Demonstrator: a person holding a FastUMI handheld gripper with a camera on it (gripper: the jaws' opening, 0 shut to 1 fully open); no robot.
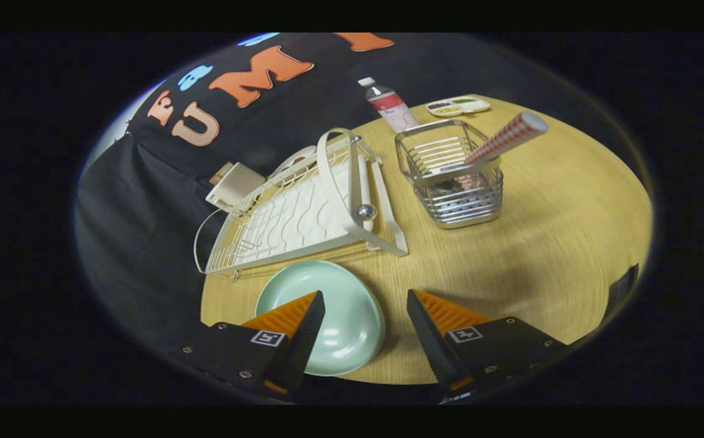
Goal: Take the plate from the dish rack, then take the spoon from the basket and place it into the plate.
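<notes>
The plate (339, 316) lies flat on the desk (540, 243), just in front of the dish rack (303, 213), so the spoon comes next. The gripper (365, 313) hangs spread wide, pinching nothing, its left finger over the plate. The spoon (504, 140) leans out of the wire basket (455, 182), checked handle up and right. Best plan, I'd say: approach from above, pinch the handle mid-length, lift straight up clear of the rim, then swing back to the plate.

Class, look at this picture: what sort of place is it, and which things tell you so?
Probably a staged kitchen table: a round wooden table holds a white wire dish rack, a metal wire basket and a pale green plate. The gripper has open jaws.
</notes>
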